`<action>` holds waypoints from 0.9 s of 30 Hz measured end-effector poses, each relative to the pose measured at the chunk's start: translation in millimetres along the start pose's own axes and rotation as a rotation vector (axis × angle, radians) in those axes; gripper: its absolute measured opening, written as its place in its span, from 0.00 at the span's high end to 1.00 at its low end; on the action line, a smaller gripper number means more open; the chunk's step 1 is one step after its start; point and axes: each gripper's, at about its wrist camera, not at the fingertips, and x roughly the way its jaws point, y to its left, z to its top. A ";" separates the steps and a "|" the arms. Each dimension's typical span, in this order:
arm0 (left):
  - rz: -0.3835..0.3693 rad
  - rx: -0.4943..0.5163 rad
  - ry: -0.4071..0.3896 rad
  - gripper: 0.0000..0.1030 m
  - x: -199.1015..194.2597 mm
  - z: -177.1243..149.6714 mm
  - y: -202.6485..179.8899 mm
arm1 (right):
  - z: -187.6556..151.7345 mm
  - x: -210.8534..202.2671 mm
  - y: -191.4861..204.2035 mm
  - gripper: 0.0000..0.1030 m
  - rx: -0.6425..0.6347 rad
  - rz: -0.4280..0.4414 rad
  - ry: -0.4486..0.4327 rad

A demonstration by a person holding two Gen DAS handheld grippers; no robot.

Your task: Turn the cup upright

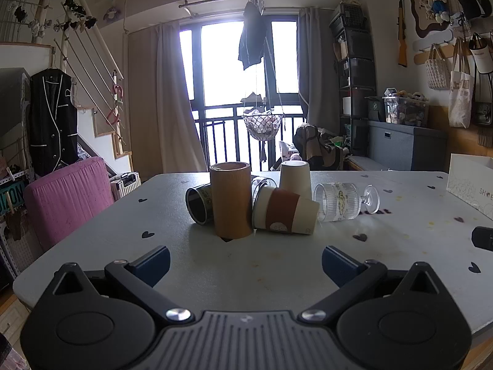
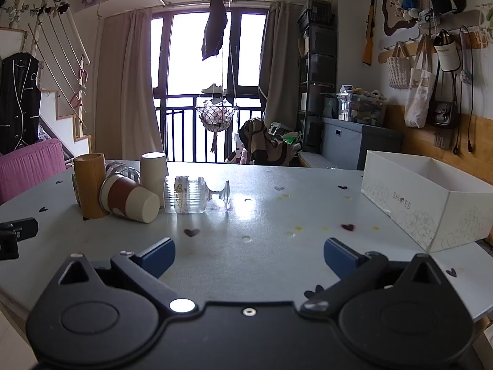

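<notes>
A cream paper cup with a brown sleeve (image 1: 285, 211) lies on its side on the grey table with small heart marks (image 1: 277, 265), its mouth against the upright tan cardboard tube (image 1: 231, 199); at its 3 o'clock a ribbed clear stemmed glass (image 1: 342, 200) also lies on its side; at 12 o'clock an inverted cream paper cup (image 1: 295, 178) stands; a dark tin mug (image 1: 199, 203) lies at the tube's 9 o'clock; a white shoe box (image 2: 431, 203) sits well apart at the table's right; the left gripper (image 1: 246, 262) has its blue fingers wide apart, holding nothing, near the paper cup without touching it; the right gripper (image 2: 249, 254) is likewise spread and empty above the table.
</notes>
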 end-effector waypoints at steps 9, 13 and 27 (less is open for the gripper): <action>0.000 -0.001 0.001 0.00 0.1 0.0 0.4 | 0.1 -0.1 0.1 0.00 0.000 0.000 0.000; 0.001 -0.001 0.002 0.00 -0.3 0.2 0.2 | 0.1 -0.7 -0.3 0.00 0.000 0.002 0.001; -0.002 -0.003 0.003 0.00 -1.2 -3.3 -2.4 | -0.3 -1.3 -0.5 0.00 0.001 0.001 0.001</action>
